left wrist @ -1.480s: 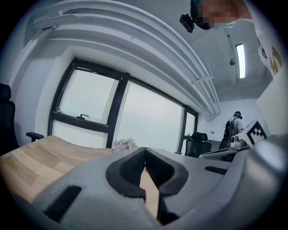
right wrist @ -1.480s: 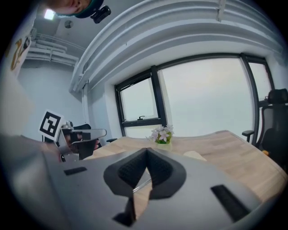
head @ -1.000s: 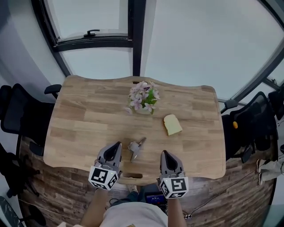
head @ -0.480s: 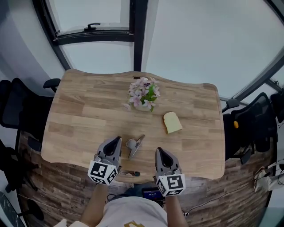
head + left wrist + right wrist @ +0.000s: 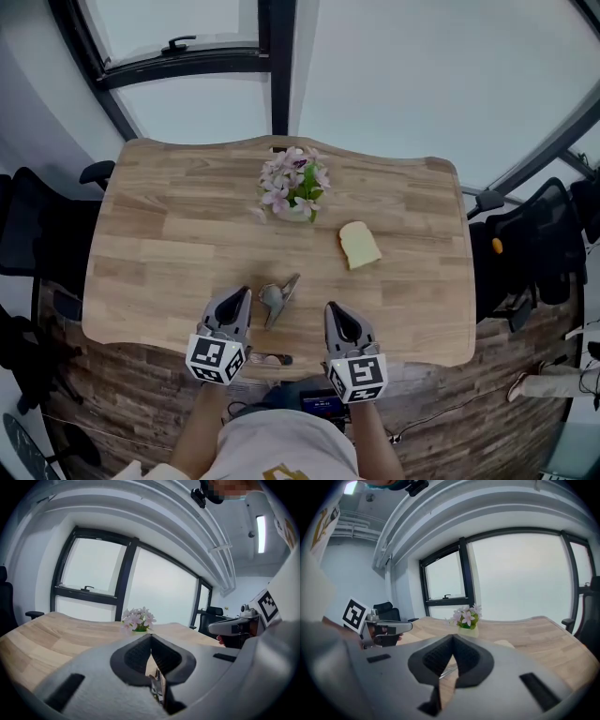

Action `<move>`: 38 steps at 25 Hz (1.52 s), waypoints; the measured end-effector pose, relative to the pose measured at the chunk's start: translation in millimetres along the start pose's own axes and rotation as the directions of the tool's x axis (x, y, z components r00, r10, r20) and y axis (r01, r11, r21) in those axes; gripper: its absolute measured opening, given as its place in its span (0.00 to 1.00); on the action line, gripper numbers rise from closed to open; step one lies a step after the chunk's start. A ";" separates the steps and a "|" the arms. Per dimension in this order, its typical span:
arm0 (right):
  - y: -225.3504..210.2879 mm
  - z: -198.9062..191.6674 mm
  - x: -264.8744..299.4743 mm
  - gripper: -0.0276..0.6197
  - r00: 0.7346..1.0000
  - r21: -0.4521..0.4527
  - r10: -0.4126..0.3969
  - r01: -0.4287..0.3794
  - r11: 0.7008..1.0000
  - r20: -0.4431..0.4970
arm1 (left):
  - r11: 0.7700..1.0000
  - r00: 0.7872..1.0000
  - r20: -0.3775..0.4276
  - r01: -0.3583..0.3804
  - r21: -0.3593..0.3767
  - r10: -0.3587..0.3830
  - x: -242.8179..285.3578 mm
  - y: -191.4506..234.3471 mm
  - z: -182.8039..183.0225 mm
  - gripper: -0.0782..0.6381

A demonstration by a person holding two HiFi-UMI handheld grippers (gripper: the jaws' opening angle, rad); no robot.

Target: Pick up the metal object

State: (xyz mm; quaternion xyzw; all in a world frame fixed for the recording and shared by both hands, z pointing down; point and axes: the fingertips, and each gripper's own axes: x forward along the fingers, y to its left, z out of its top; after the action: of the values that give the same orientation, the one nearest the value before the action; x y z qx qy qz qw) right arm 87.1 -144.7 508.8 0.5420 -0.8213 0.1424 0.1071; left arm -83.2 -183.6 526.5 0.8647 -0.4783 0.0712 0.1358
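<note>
The metal object [image 5: 277, 298], a small silvery clamp-like piece, lies on the wooden table [image 5: 169, 244] near its front edge. My left gripper [image 5: 243, 293] is just to its left, and the jaws are shut with nothing between them. My right gripper [image 5: 330, 307] hovers a little to the object's right, also shut and holding nothing. In the left gripper view the jaws [image 5: 151, 637] meet at the tip. In the right gripper view the jaws [image 5: 453, 637] meet the same way, and a sliver of metal [image 5: 447, 670] shows through the gap below them.
A small pot of pink flowers [image 5: 292, 187] stands at the table's far middle, and a slice of bread [image 5: 359, 246] lies right of centre. Black office chairs [image 5: 28, 234] [image 5: 539, 244] flank the table. Windows are behind it. The table's front edge is right under the grippers.
The head view has shifted a little. My right gripper has edged left, closer to the metal object. Both grippers stay shut and the object has not moved on the table.
</note>
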 end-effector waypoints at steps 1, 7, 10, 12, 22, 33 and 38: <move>-2.0 -5.2 0.9 0.06 1.000 0.006 -0.001 0.001 1.000 -0.012 | 1.000 1.000 -0.020 0.000 0.000 0.000 2.1 0.2 -7.3 0.12; -11.4 -34.7 8.8 0.06 0.998 0.050 0.000 0.003 0.999 -0.070 | 1.000 0.992 -0.123 0.016 -0.006 -0.016 12.8 1.1 -45.8 0.12; -11.5 -48.2 13.7 0.06 0.995 0.065 0.016 -0.009 0.998 -0.098 | 0.999 0.988 -0.154 0.025 -0.021 -0.028 17.2 2.4 -59.9 0.12; -10.2 -58.0 14.3 0.06 0.992 0.068 0.029 -0.021 0.997 -0.120 | 0.998 0.984 -0.176 0.032 -0.049 -0.040 21.8 3.8 -70.2 0.12; -12.4 -92.6 27.3 0.06 0.971 0.068 0.086 -0.072 0.995 -0.225 | 0.986 0.951 -0.292 0.060 -0.157 -0.104 39.7 7.3 -114.6 0.24; -31.7 -103.7 42.9 0.06 0.957 0.094 0.111 -0.089 0.992 -0.269 | 0.963 0.917 -0.368 0.055 -0.262 -0.152 63.2 3.9 -145.5 0.33; -31.9 -102.9 51.8 0.06 0.954 0.106 0.130 -0.105 0.989 -0.271 | 0.950 0.898 -0.395 0.069 -0.306 -0.193 67.3 2.4 -153.9 0.30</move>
State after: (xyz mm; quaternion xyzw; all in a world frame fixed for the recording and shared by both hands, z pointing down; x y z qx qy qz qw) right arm 98.5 -165.2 625.9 0.4711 -0.8217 0.2599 0.1879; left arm -48.4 -192.6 690.6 0.8308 -0.3832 0.1767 0.3628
